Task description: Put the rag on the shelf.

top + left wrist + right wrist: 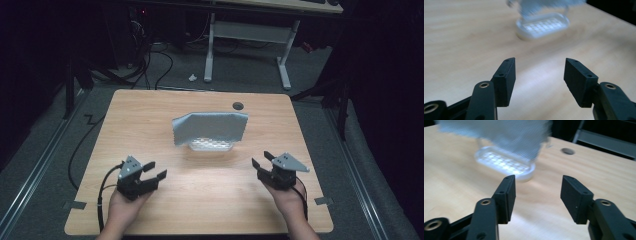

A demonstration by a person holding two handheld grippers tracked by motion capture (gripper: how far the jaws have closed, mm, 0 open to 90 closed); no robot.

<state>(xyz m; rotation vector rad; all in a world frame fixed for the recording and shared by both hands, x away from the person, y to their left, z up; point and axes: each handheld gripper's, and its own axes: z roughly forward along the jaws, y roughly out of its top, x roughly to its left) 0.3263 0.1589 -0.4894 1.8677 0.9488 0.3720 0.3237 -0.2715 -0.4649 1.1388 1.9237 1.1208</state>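
Two tongs wide apart, nothing between jaws — left tongs (154, 171), right tongs (262, 160). Grey cloth (210, 127) draped over clear tray (210, 145) on desk (210, 200), ahead of and between both tongs, well apart.

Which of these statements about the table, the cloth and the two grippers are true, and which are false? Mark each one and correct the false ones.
1. The grey cloth is draped over a clear plastic container. True.
2. The left gripper is shut on the cloth. False: its jaws stand open with nothing between them, apart from the cloth.
3. The right gripper has open jaws. True.
4. The container lies at the near edge of the wooden table. False: it sits near the middle, beyond both grippers.
5. A round hole shows in the tabletop behind the cloth. True.
6. Both grippers rest on top of the cloth. False: each is held in a hand, nearer the person.
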